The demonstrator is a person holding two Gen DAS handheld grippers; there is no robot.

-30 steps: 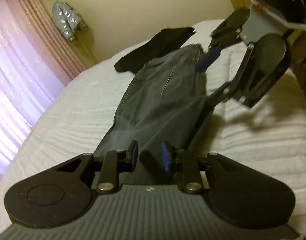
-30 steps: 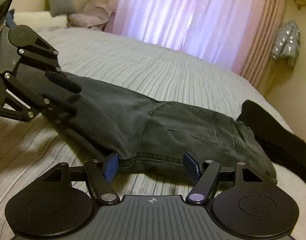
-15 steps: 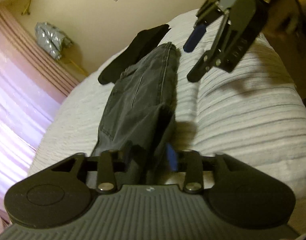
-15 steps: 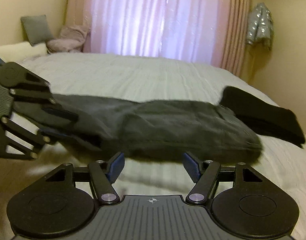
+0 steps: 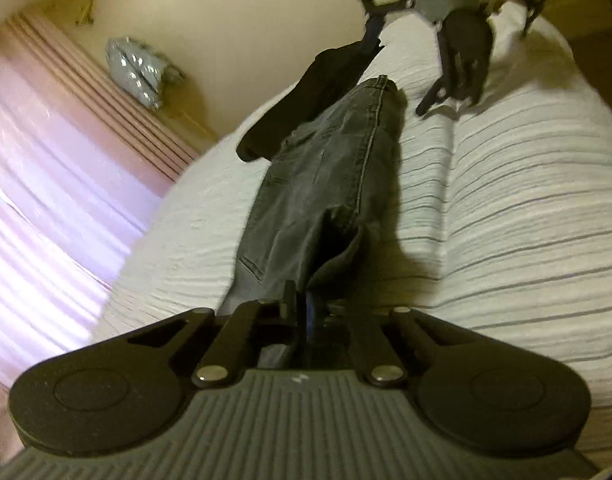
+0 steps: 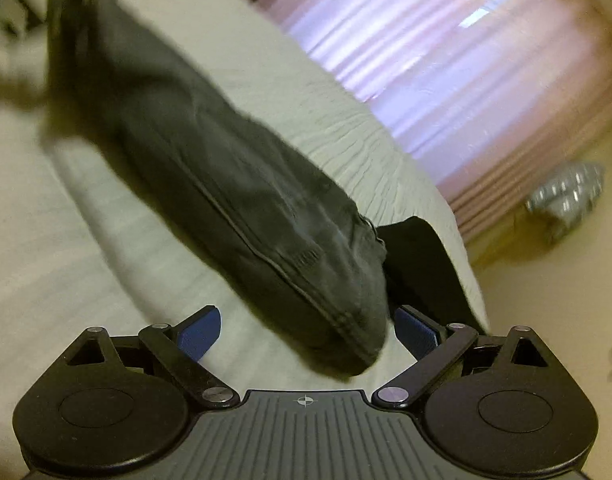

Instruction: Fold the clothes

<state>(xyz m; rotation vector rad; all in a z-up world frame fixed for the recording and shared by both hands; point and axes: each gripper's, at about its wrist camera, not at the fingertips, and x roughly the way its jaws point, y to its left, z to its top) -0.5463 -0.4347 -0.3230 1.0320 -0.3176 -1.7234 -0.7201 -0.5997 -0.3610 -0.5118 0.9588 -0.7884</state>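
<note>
Dark grey jeans [image 5: 330, 184] lie lengthwise on the bed, legs folded together. My left gripper [image 5: 299, 308] is shut on the leg end nearest it, and the cloth rises into its pads. In the left wrist view my right gripper [image 5: 402, 68] hovers at the far waistband end. In the right wrist view the right gripper [image 6: 306, 332] has its jaws opening wide. The waistband end of the jeans [image 6: 265, 220] sits between the blue pads [image 6: 197, 332] and neither pad touches it. The far leg end is blurred at the top left.
A folded black garment [image 5: 306, 92] [image 6: 422, 264] lies beside the waistband. The white ribbed bedspread [image 5: 506, 200] [image 6: 85, 260] covers the bed. Pink curtains [image 5: 45, 160] [image 6: 426, 60] and a hanging silver jacket [image 5: 139, 68] [image 6: 566, 196] stand beyond the bed's edge.
My left gripper has closed on the leg end of the jeans. My right gripper has let go of the middle of the jeans, rolled, moved to the waistband end, and opened wider.
</note>
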